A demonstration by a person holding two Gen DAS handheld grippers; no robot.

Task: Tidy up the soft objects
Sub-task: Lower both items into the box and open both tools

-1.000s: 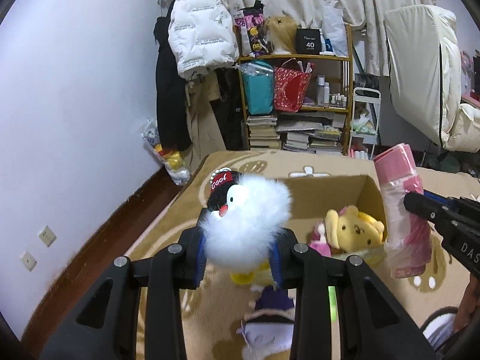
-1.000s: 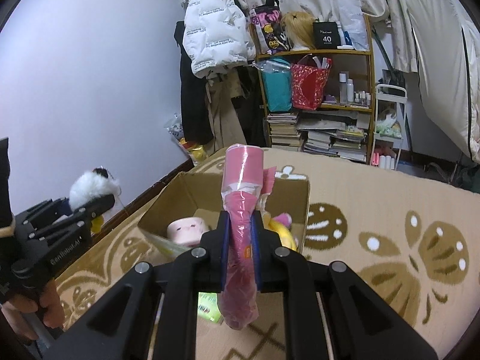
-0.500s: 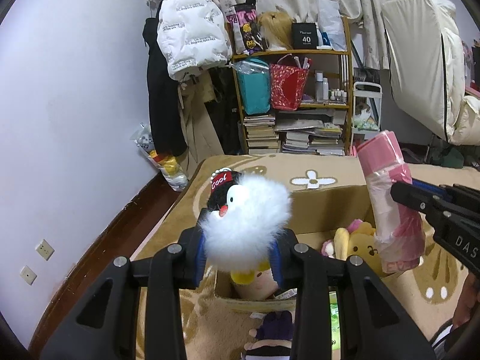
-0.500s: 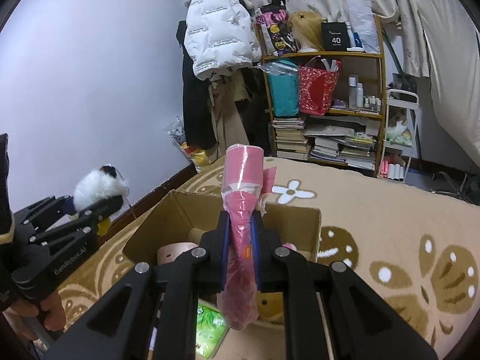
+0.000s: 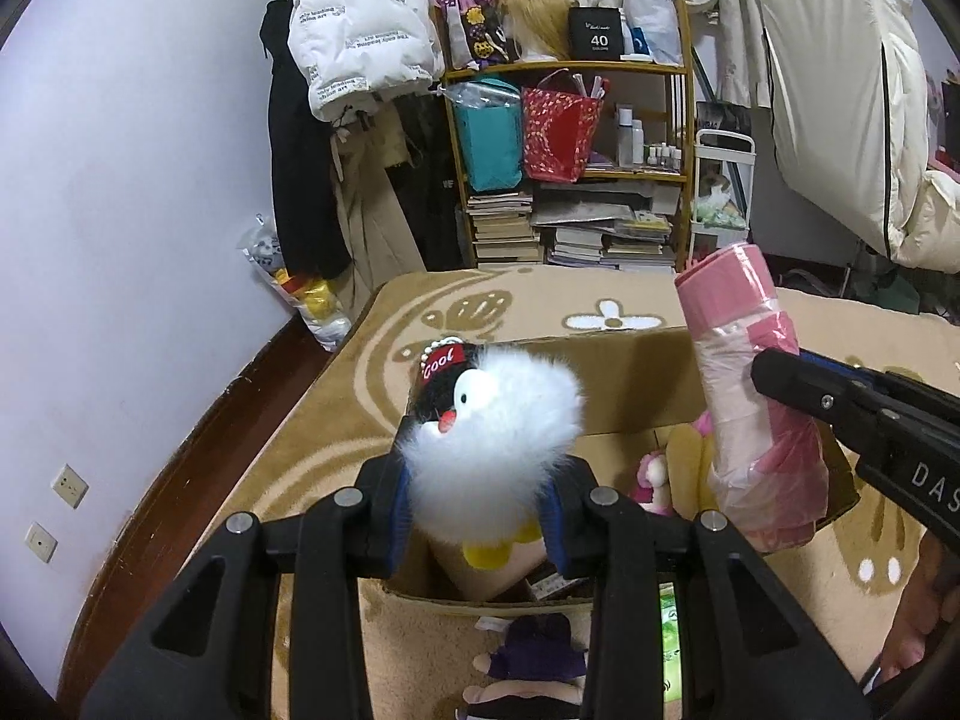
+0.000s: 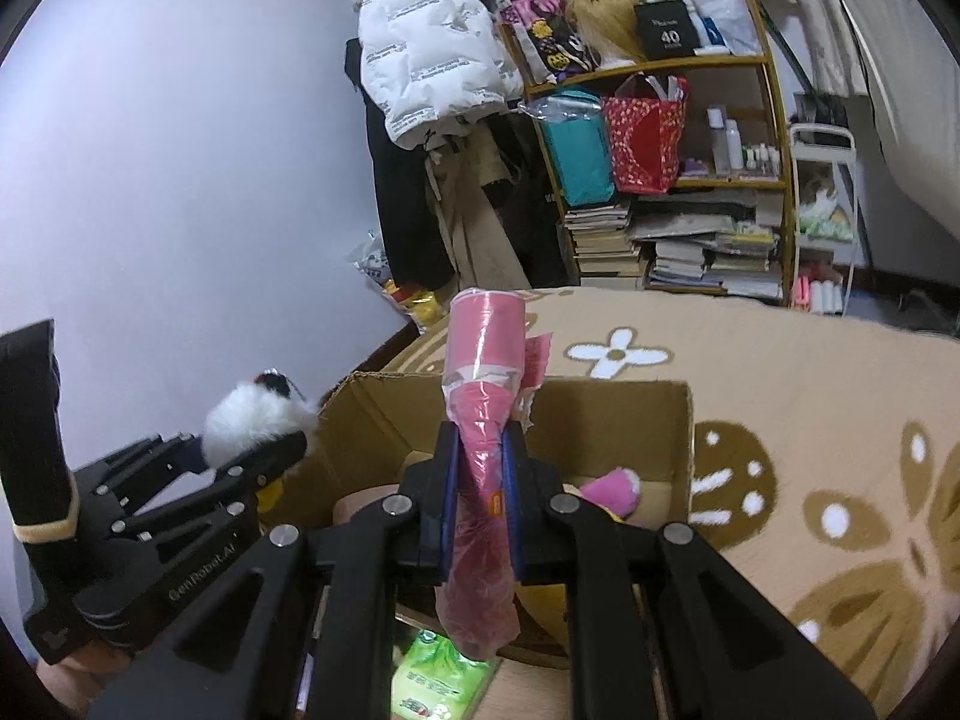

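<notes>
My left gripper (image 5: 480,510) is shut on a fluffy white penguin plush (image 5: 492,426) with a black head and a red "Cool" tag, held above the near left side of an open cardboard box (image 5: 624,384). The same penguin plush (image 6: 252,420) shows at the left of the right wrist view. My right gripper (image 6: 480,480) is shut on a pink plastic-wrapped roll (image 6: 483,414), standing upright over the cardboard box (image 6: 624,420). That pink roll (image 5: 750,408) hangs over the box's right side in the left wrist view. Inside the box lie a yellow plush (image 5: 684,468) and a pink toy (image 6: 609,489).
The box stands on a tan patterned rug (image 6: 810,420). A purple plush (image 5: 540,648) and a green packet (image 6: 438,672) lie in front of it. Behind are a cluttered wooden shelf (image 5: 576,156), hanging coats (image 5: 354,30) and a dark wood floor strip (image 5: 198,480) along the wall.
Both grippers have moved forward and lower, so the box now lies right beneath the penguin and the pink roll. Both grips are unchanged.
</notes>
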